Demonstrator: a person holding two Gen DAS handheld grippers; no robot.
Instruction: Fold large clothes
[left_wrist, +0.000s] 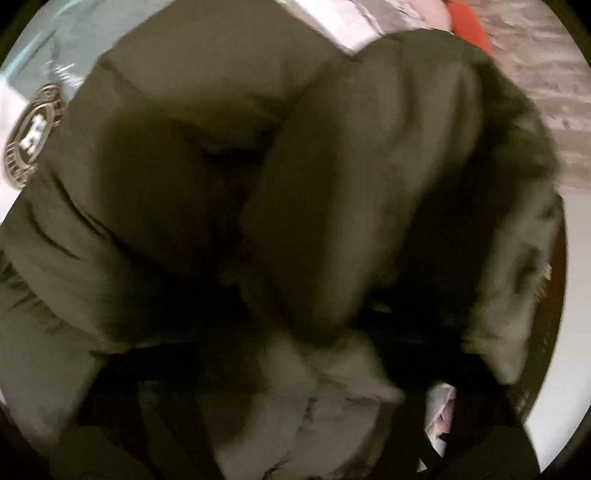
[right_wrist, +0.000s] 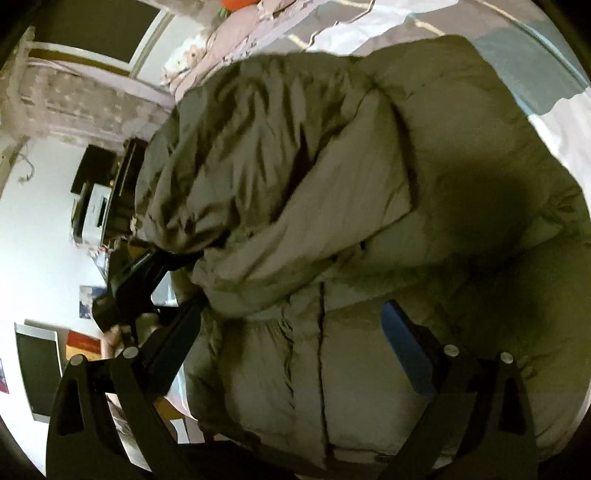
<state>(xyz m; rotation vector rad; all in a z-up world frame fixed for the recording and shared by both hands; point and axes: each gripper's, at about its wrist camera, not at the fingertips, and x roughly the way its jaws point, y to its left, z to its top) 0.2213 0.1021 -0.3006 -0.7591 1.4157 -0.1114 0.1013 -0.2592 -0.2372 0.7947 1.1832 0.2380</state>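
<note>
The coat (right_wrist: 332, 206) lies bunched on the bed (right_wrist: 554, 92). Right gripper (right_wrist: 295, 325) gapes empty over its front; left gripper (right_wrist: 173, 258), at nine o'clock, pinches a fold to lift it across

A bed (right_wrist: 546, 85), seemingly with patchwork bedding; an olive padded jacket (right_wrist: 369, 221) lies on it.

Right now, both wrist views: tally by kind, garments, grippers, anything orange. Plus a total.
Olive puffer jacket: 1
Grippers: 2 (left gripper, shut on the jacket's edge; right gripper, fingers wide apart over the jacket)
Orange item: 1, cut off at the frame edge, too little in view to name
Total: 4
</note>
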